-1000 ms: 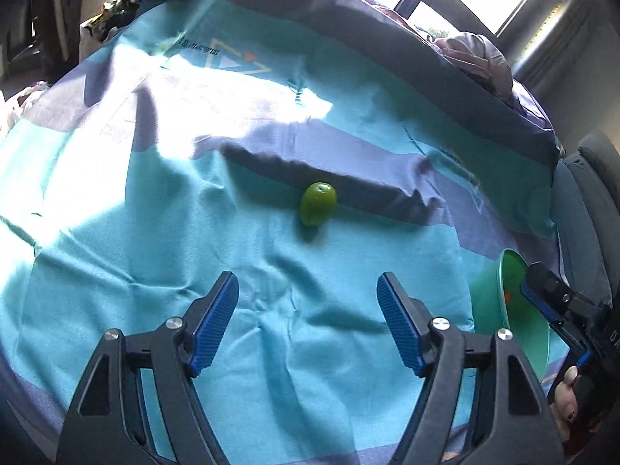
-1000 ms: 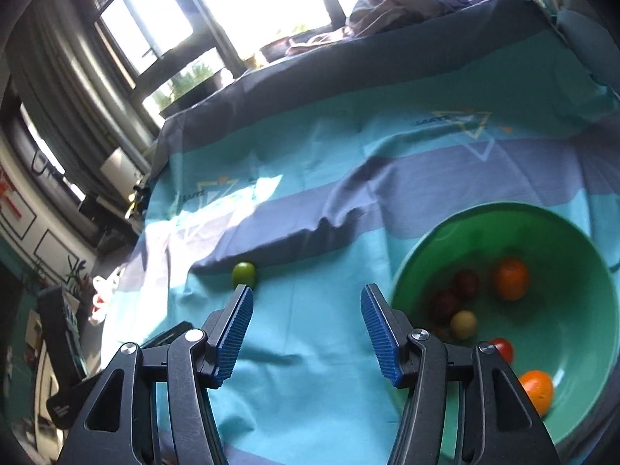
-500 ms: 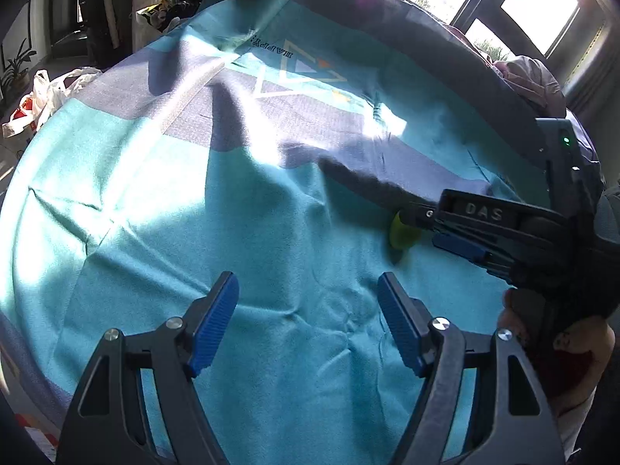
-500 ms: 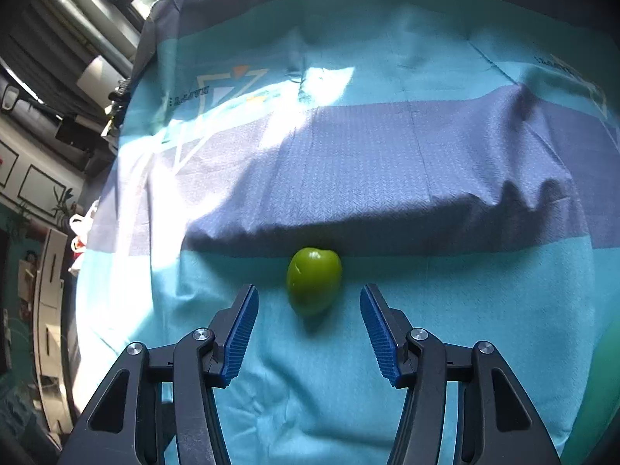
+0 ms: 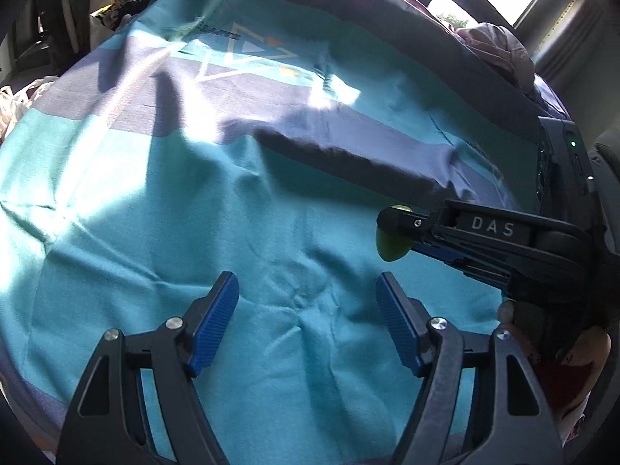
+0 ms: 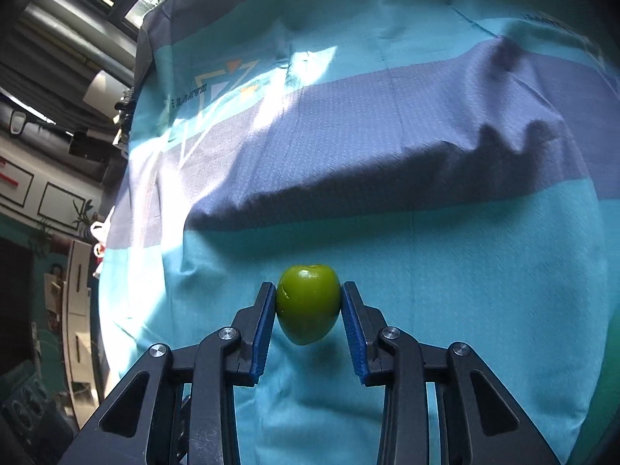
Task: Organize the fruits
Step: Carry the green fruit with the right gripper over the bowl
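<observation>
Right gripper (image 6: 309, 306) closing on the green fruit (image 6: 308, 303), blue pads (image 6: 267, 319) meeting its two sides at the widest part, low over the teal cloth (image 6: 445, 271) near the dark stripe. Left gripper (image 5: 306, 310) spread wide and empty above bare cloth beside it. Probably light, firm and smooth-skinned, so likely to slip or roll if pinched off-centre; best taken across the middle with gentle pressure to avoid bruising.
</observation>
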